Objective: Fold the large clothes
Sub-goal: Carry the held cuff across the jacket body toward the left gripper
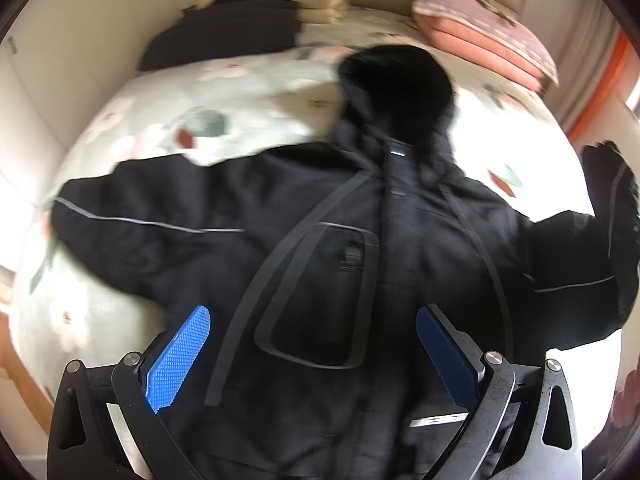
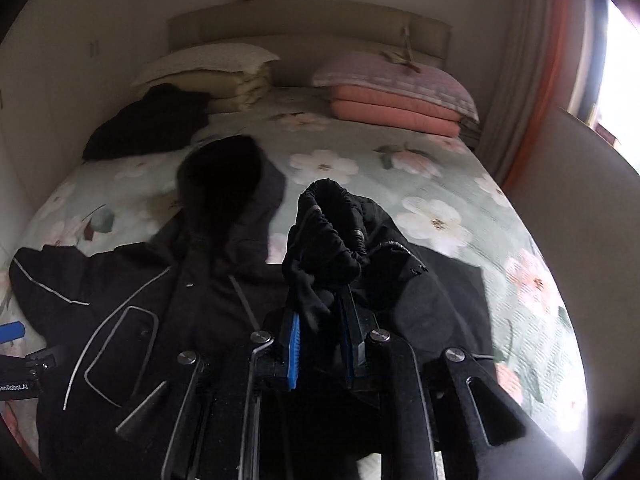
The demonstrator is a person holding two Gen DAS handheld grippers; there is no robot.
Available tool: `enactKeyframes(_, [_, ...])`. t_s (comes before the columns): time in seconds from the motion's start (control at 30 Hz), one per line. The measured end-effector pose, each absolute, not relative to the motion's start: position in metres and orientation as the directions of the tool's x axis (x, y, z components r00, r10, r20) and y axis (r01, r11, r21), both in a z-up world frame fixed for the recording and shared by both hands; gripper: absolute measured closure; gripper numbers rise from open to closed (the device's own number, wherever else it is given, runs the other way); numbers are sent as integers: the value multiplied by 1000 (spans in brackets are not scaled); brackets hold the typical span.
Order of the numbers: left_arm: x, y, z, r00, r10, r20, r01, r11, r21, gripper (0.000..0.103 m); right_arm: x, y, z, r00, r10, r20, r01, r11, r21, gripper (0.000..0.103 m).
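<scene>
A black hooded jacket (image 1: 320,240) lies front-up on the flowered bedspread (image 1: 224,120), its hood (image 1: 396,80) pointing toward the pillows. My left gripper (image 1: 312,320) is open and empty, hovering above the jacket's chest pocket (image 1: 316,296), blue pads wide apart. My right gripper (image 2: 320,316) is shut on the jacket's right sleeve cuff (image 2: 328,236) and holds it lifted above the jacket body (image 2: 192,300). The lifted sleeve also shows at the right edge of the left wrist view (image 1: 612,184). The other sleeve (image 2: 52,276) lies spread out to the left.
A dark folded garment (image 2: 148,120) lies at the bed's far left by cream pillows (image 2: 216,72). Pink pillows (image 2: 396,96) sit at the far right. A curtain (image 2: 532,80) and window are on the right, a wall on the left.
</scene>
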State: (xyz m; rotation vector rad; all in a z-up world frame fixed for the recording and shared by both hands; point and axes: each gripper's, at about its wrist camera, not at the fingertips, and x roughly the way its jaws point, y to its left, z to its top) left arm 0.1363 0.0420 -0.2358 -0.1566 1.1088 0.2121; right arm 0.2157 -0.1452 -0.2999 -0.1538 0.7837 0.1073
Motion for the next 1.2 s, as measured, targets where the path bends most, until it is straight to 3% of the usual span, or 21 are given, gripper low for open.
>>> enactKeyframes(0.17, [106, 131, -242, 443, 71, -893, -416, 899, -135, 0, 208, -1, -356, 648, 86, -757, -282, 950, -134, 84])
enactKeyframes(0.3, [94, 178, -261, 411, 129, -902, -472, 877, -90, 0, 200, 86, -419, 564, 95, -820, -363, 921, -142, 84])
enactKeyframes(0.5, [85, 228, -284, 372, 124, -920, -506, 858, -89, 0, 195, 141, -488, 435, 87, -896, -414, 903, -114, 82])
enactKeyframes(0.6, [86, 238, -292, 368, 122, -922, -489, 869, -80, 0, 191, 144, -511, 387, 69, -919, -413, 905, -106, 76])
enactKeyframes(0.7, [93, 240, -297, 371, 112, -922, -458, 886, -76, 0, 186, 138, -510, 354, 104, -929, -439, 896, -67, 67])
enactKeyframes(0.77, [99, 241, -297, 373, 104, -922, -439, 895, -76, 0, 185, 131, -499, 293, 159, -943, -465, 885, 5, 54])
enactKeyframes(0.87, [109, 237, -285, 407, 75, -911, -388, 916, -97, 0, 177, 111, -462, 222, 277, -935, -478, 867, 143, 50])
enactKeyframes(0.97, [124, 225, -275, 439, 16, -898, -301, 944, -131, 0, 172, 68, -419, 240, 318, -917, -439, 878, 189, 41])
enactKeyframes(1.07, [143, 202, -280, 424, -109, -899, -198, 958, -209, 0, 179, 15, -390, 354, 208, -912, -365, 929, 70, 31])
enactKeyframes(1.13, [154, 184, -291, 412, -230, -882, -143, 939, -312, 0, 190, -25, -395, 404, 48, -913, -264, 962, -66, 30])
enactKeyframes(1.2, [166, 165, -306, 384, -280, -880, -134, 926, -353, 1, 211, -73, -413, 388, -22, -921, -163, 982, -92, 31])
